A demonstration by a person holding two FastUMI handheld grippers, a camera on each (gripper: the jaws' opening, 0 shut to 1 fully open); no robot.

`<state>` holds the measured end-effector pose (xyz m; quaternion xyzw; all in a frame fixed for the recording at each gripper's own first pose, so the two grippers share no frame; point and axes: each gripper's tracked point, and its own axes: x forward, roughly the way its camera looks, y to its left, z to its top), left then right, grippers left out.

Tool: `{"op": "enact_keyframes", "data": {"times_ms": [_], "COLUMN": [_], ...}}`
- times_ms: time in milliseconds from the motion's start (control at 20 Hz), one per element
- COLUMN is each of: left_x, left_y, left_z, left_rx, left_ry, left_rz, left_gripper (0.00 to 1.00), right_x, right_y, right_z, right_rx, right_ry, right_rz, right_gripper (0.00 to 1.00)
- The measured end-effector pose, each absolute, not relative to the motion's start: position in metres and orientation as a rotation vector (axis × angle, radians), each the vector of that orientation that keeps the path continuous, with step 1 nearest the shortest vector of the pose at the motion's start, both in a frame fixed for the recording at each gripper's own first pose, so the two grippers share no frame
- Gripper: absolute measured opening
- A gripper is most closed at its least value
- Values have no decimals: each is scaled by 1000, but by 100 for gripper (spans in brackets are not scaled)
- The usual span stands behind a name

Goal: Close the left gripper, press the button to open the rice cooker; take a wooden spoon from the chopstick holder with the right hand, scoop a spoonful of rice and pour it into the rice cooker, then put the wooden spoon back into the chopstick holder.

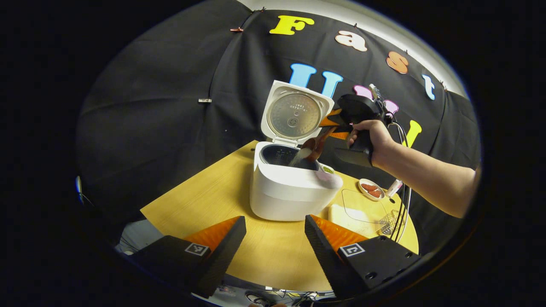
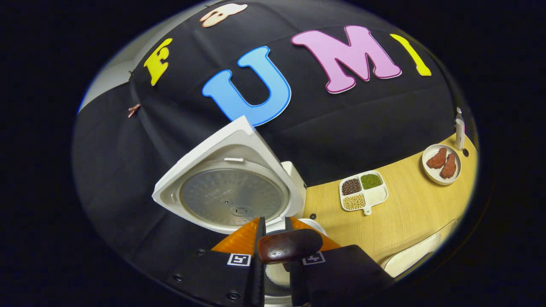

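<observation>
Rice point(image 1: 297, 157) could miss the cooker point(image 1: 290, 187) if the right tool point(image 1: 337, 128), clamping the spoon point(image 1: 315, 147), tips sideways; the left tool point(image 1: 273, 238) hangs open, empty.

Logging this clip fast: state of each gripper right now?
Left gripper: open, holding nothing.
Right gripper: closed on the wooden spoon, tipping rice into the rice cooker.
</observation>
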<state>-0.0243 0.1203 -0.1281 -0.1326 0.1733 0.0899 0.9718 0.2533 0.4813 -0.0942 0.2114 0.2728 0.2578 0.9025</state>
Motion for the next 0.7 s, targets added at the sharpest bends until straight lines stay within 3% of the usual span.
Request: {"op": "enact_keyframes", "data": {"times_ms": [200, 250, 500, 550, 600, 700], "left_x": [-22, -22, -25, -25, -26, -26], "left_y": [125, 128, 142, 146, 147, 148], "left_z": [-128, -125, -126, -130, -131, -132], "left_rx": [-255, -255, -180, -183, -198, -230], "left_ry": [360, 357, 354, 359, 360, 360], "left_rz": [142, 140, 165, 171, 173, 176], "left_gripper": [97, 98, 96, 96, 96, 96], "right_x": [245, 242, 218, 212, 205, 191], "right_y": [496, 501, 532, 539, 546, 560], "right_z": [-104, -103, -112, -116, -118, -126], "right_rx": [217, 171, -114, -182, -249, -366], "right_ry": [497, 480, 393, 365, 334, 286], "right_rz": [618, 644, 782, 815, 843, 896], "right_gripper": [23, 28, 28, 23, 28, 28]}}
